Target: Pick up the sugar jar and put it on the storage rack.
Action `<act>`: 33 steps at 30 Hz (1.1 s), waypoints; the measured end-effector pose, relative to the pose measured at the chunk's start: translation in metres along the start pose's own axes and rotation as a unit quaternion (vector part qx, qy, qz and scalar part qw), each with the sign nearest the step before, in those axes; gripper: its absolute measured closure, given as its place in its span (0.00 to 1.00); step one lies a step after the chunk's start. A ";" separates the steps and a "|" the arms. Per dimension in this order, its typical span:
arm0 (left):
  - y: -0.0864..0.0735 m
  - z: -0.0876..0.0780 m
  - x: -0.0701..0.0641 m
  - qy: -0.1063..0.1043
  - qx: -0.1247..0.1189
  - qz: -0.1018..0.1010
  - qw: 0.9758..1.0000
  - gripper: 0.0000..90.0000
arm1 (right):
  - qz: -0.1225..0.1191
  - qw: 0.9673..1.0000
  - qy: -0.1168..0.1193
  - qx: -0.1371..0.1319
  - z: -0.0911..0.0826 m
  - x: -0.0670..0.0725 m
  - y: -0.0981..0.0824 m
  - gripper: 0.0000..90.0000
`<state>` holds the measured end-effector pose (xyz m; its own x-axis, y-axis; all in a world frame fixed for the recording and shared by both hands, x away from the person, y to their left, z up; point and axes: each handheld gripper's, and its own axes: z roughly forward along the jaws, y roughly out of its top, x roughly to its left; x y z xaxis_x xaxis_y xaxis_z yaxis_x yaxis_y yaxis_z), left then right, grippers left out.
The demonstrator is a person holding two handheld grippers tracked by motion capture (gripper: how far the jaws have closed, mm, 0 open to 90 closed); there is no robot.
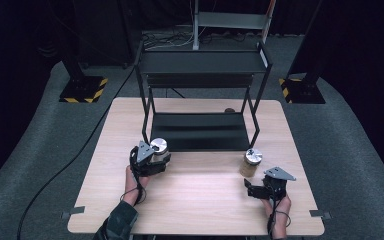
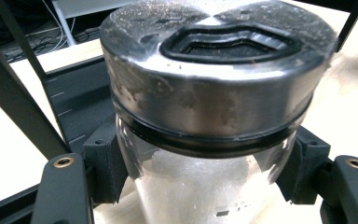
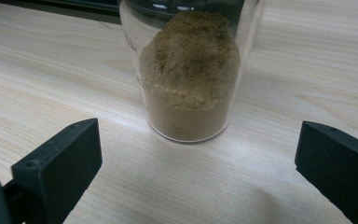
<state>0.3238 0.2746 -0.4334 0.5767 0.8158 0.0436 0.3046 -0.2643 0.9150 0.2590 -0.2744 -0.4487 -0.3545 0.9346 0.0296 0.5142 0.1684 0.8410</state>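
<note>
A glass jar of white powder point(image 2: 200, 186) with a silver metal lid point(image 1: 158, 145) sits between the jaws of my left gripper point(image 1: 156, 159), which is shut on its glass body just below the lid, near the shelf's front left leg. A second jar point(image 1: 250, 163), holding brown powder point(image 3: 189, 74) under a silver lid, stands on the wooden table point(image 1: 200, 200) at the right. My right gripper point(image 1: 252, 188) waits just in front of it, open, both jaws wide apart and clear of the glass.
A black metal two-tier shelf point(image 1: 200, 130) stands on the far half of the table, its lower tier near the tabletop. A small brown object point(image 1: 229, 110) lies behind it. The table's front half is bare wood.
</note>
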 end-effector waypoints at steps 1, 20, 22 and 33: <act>0.001 0.000 0.000 0.000 0.000 0.001 1.000 0.34 | 0.000 1.000 0.000 0.000 0.000 0.000 0.000 0.00; 0.009 0.008 0.000 -0.006 -0.004 0.003 1.000 0.34 | -0.001 1.000 0.001 0.003 0.000 0.000 0.001 0.00; 0.010 0.009 0.000 -0.006 -0.005 0.002 1.000 0.34 | -0.002 1.000 0.001 0.005 0.001 0.000 0.002 0.00; 0.013 0.018 0.001 -0.008 0.000 0.001 1.000 0.34 | 0.000 1.000 0.001 0.003 0.000 0.000 0.001 0.00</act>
<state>0.3417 0.2629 -0.4286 0.5895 0.8068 0.0396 0.3032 -0.2664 0.9150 0.2598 -0.2742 -0.4482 -0.3558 0.9341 0.0299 0.5181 0.1705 0.8381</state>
